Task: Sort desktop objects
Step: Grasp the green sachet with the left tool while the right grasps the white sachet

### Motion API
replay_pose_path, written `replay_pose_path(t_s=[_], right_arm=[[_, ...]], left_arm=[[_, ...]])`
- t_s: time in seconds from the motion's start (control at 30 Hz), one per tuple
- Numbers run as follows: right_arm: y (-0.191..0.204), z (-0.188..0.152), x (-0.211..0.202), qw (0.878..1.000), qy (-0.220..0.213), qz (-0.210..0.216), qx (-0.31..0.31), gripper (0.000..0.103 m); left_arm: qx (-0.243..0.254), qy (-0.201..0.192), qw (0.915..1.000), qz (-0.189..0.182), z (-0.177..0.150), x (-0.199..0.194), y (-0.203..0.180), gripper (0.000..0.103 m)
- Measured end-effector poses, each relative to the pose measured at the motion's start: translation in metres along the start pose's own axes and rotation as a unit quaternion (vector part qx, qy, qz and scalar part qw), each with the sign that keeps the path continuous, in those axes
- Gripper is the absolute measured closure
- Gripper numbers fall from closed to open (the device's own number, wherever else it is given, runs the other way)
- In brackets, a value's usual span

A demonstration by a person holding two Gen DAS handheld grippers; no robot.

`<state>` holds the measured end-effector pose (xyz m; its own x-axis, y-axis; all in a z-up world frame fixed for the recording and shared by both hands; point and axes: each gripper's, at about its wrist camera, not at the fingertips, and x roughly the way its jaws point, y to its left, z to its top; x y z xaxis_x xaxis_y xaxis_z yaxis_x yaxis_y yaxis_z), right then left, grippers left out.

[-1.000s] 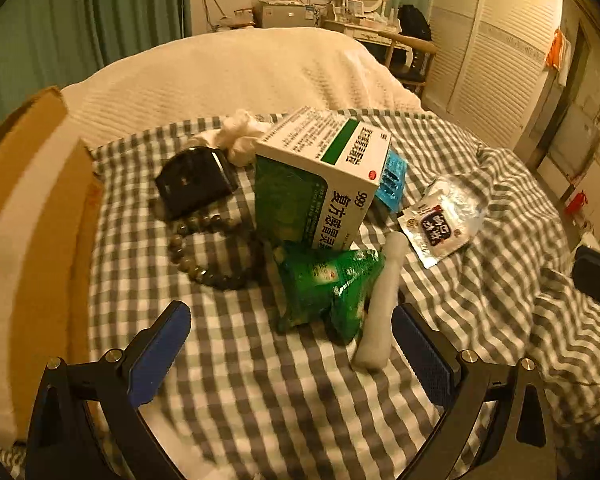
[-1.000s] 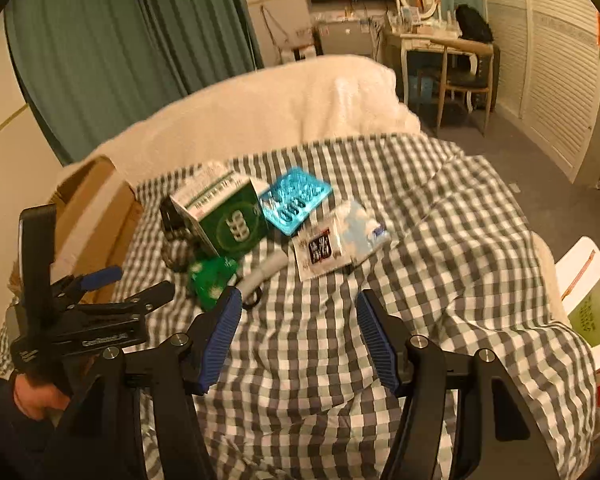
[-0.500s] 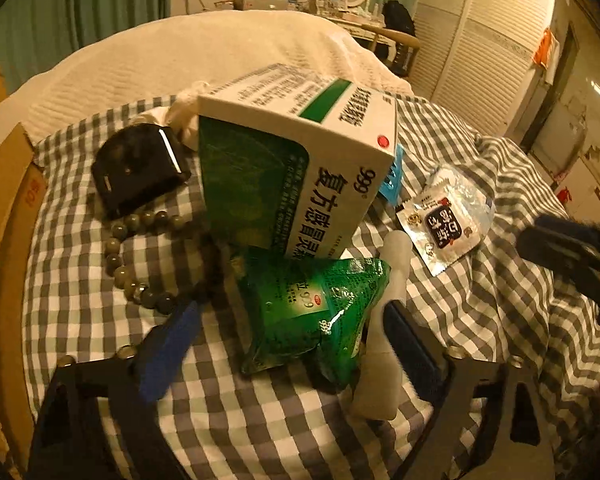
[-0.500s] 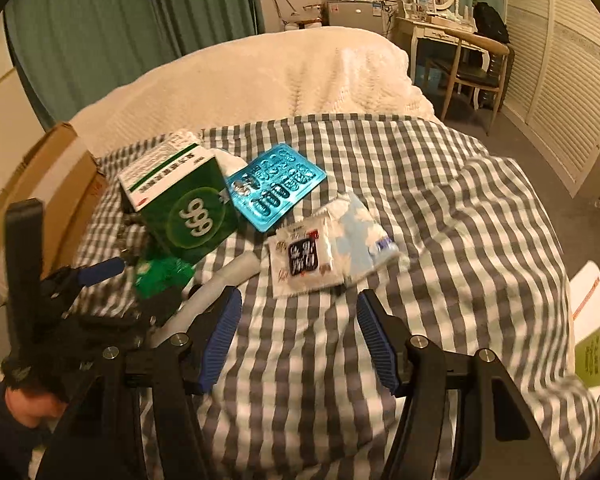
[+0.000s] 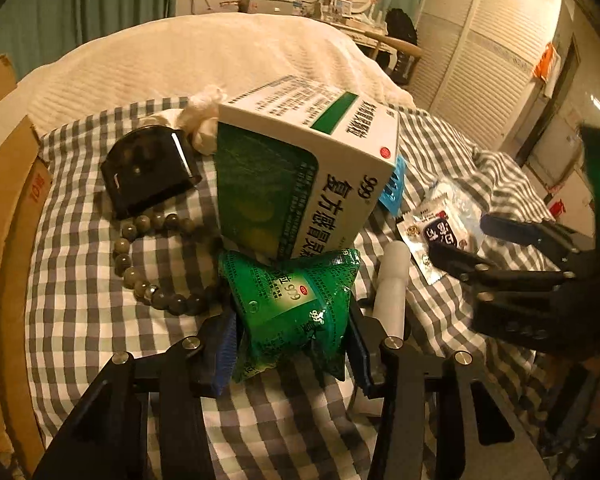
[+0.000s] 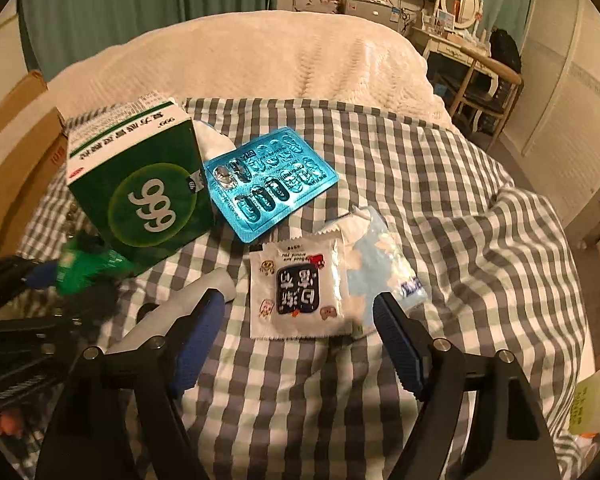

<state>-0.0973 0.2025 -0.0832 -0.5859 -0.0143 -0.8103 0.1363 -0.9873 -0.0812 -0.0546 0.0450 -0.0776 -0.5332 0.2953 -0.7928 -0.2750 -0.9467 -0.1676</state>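
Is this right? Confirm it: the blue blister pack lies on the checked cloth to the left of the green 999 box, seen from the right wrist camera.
Not quite. In the right wrist view the blue blister pack lies on the checked cloth to the right of the green 999 box, not the left, its near corner close against the box.
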Motion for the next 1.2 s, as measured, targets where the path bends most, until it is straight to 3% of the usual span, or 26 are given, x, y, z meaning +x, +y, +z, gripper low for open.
replay_pose_path(t_s=[0.33,0.43,0.5,0.57,0.6,0.67,0.8,0.93,1.2], right_arm=[[0.016,0.003,0.032,0.999,0.005,-0.043,-0.027,0.024],[0.021,0.000,0.034,0.997,0.006,-0.061,-0.035,0.047],[0.025,-0.002,0.034,0.997,0.005,-0.067,-0.043,0.051],[0.026,-0.003,0.032,0.996,0.003,-0.067,-0.051,0.066],[0.028,-0.003,0.031,0.996,0.003,-0.066,-0.053,0.069],[0.030,-0.004,0.029,0.997,0.007,-0.057,-0.054,0.077],[0.024,-0.009,0.025,0.999,0.014,-0.020,-0.024,0.084],[0.009,-0.008,0.012,0.999,0.009,0.027,0.033,0.094],[0.002,-0.009,-0.024,0.995,-0.014,0.067,0.078,0.097]], left_arm=[[-0.017,-0.002,0.9999,0.000,0.001,-0.001,0.007,0.055],[-0.022,-0.002,0.9998,0.000,0.001,-0.001,0.009,0.055],[-0.027,-0.002,0.9996,0.001,0.001,-0.002,0.011,0.055],[-0.031,-0.004,0.9995,0.002,0.001,-0.003,0.013,0.055],[-0.034,-0.005,0.9994,0.002,0.002,-0.004,0.015,0.055],[-0.039,-0.005,0.9992,0.000,0.002,-0.005,0.017,0.055],[-0.044,-0.004,0.9990,-0.002,0.001,-0.005,0.020,0.055],[-0.048,-0.007,0.9988,-0.003,0.002,-0.006,0.022,0.055],[-0.049,-0.024,0.9985,-0.003,0.003,-0.013,0.022,0.056]])
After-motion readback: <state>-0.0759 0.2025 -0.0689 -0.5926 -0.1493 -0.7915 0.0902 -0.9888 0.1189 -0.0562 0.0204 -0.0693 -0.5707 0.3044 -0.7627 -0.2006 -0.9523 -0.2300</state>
